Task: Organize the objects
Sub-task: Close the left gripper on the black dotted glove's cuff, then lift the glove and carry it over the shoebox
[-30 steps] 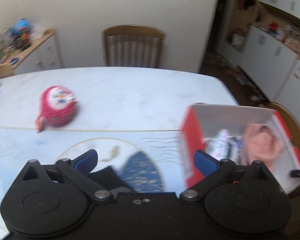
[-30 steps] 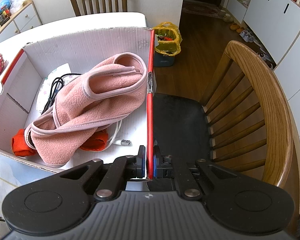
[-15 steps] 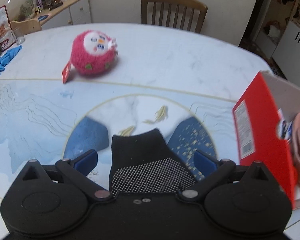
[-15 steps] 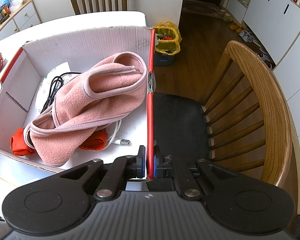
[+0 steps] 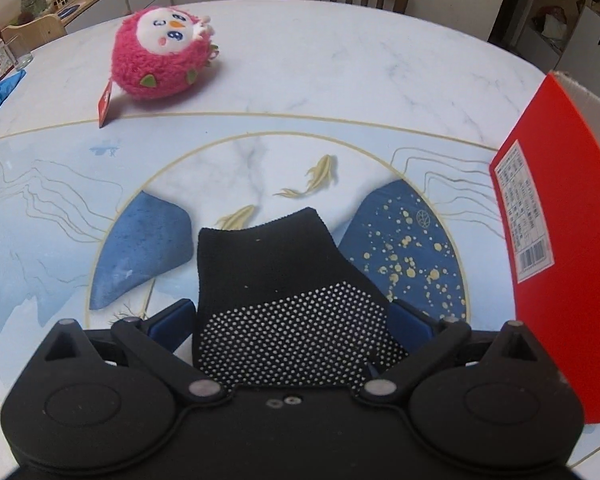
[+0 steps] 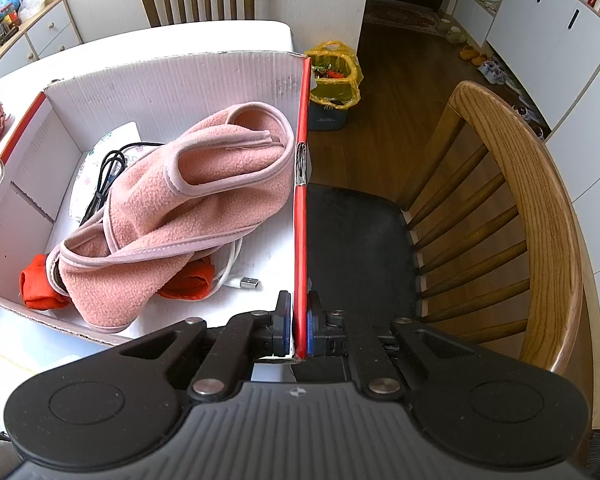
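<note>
The left claw (image 5: 290,322) stands wide, one blue pad either side of the black sock (image 5: 284,292) at the lower centre of the left wrist view; the pads do not appear to press on it. The sock lies flat on the bench (image 5: 340,80), cuff toward mid-frame, dotted anti-slip sole nearest the camera. It is judged light, limp and unbreakable; it will fold and sag when lifted. The rubbery dots should give friction, so a pinch across the dotted part, gathering both layers, looks soundest. A shallow bite may catch only the upper layer.

The pink plush toy (image 5: 162,54) sits at upper left, well apart from the sock: soft, light, compressible, best squeezed across its body, not by the red tag.

The right claw (image 6: 299,326) is closed narrow on the red side wall of the cardboard box (image 6: 180,80), at the lower centre of the right wrist view. The wall is thin and may bend if pulled.
</note>
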A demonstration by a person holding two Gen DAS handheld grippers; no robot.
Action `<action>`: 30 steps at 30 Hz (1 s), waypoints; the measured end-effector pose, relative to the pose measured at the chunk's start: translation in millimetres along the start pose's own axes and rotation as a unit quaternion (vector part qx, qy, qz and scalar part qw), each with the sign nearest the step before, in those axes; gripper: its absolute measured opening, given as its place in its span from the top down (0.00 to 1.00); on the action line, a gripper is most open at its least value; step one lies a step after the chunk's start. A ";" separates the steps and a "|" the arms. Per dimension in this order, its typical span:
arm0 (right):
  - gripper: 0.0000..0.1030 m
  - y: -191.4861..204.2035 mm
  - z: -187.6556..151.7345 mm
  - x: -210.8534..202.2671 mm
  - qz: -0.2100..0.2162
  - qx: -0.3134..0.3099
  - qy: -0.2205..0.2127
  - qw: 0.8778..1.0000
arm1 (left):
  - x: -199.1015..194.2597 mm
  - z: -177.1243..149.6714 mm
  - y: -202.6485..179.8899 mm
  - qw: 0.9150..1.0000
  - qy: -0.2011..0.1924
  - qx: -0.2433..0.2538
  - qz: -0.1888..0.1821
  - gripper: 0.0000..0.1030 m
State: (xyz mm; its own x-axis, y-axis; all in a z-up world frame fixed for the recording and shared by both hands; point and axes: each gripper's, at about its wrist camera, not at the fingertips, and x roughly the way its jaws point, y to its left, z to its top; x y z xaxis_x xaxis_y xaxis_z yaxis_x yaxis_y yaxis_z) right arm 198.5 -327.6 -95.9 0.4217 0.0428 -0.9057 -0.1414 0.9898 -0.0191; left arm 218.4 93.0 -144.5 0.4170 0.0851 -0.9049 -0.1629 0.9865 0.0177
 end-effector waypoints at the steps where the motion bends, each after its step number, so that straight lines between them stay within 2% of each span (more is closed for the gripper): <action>1: 0.93 0.0 -0.2 0.1 0.000 0.000 0.000 1.000 | 2.1 -0.8 -0.4 1.000 0.002 0.000 0.002 0.02; 6: 0.93 -0.2 -1.4 0.0 -0.001 0.000 0.001 1.000 | 4.3 -2.1 0.0 1.000 0.000 -0.008 -0.004 0.02; 12: 0.93 -0.2 -0.6 1.1 -0.002 0.000 0.001 1.000 | 2.0 -4.7 0.8 1.000 -0.008 -0.004 -0.009 0.07; 15: 0.93 -0.1 -0.6 1.3 -0.002 0.000 0.002 1.000 | -1.5 -5.6 -1.0 1.000 -0.016 0.001 -0.011 0.18; 18: 0.93 -0.3 -0.5 1.3 -0.003 0.000 0.002 1.000 | -5.8 -5.4 -4.0 1.000 -0.020 0.008 -0.015 0.37; 20: 0.93 -0.5 -0.6 1.3 -0.003 0.000 0.001 1.000 | -8.3 -5.0 -4.8 1.000 -0.022 0.010 -0.019 0.57; 21: 0.93 -0.7 -0.7 1.3 -0.003 0.000 0.001 1.000 | -9.3 -5.0 -5.3 0.999 -0.022 0.011 -0.022 0.62; 23: 0.93 -1.1 -1.1 1.3 -0.003 0.000 0.001 1.000 | -11.0 -5.3 -6.3 0.999 -0.020 0.014 -0.030 0.84; 26: 0.93 -1.2 -0.8 1.8 -0.003 0.001 0.001 1.000 | -14.8 -6.5 -9.4 0.999 -0.022 0.025 -0.032 0.91; 30: 0.93 -1.1 -0.4 1.7 -0.003 0.002 0.000 1.000 | -26.9 -6.0 -14.0 0.998 -0.026 0.030 -0.048 0.92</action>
State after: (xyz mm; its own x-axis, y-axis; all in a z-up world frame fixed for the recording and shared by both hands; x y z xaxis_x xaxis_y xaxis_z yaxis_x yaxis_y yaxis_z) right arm 199.0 -328.7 -97.6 0.4226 0.0372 -0.9056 -0.1356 0.9905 -0.0226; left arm 204.1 76.1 -122.9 0.4749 -0.0041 -0.8800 -0.0674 0.9969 -0.0410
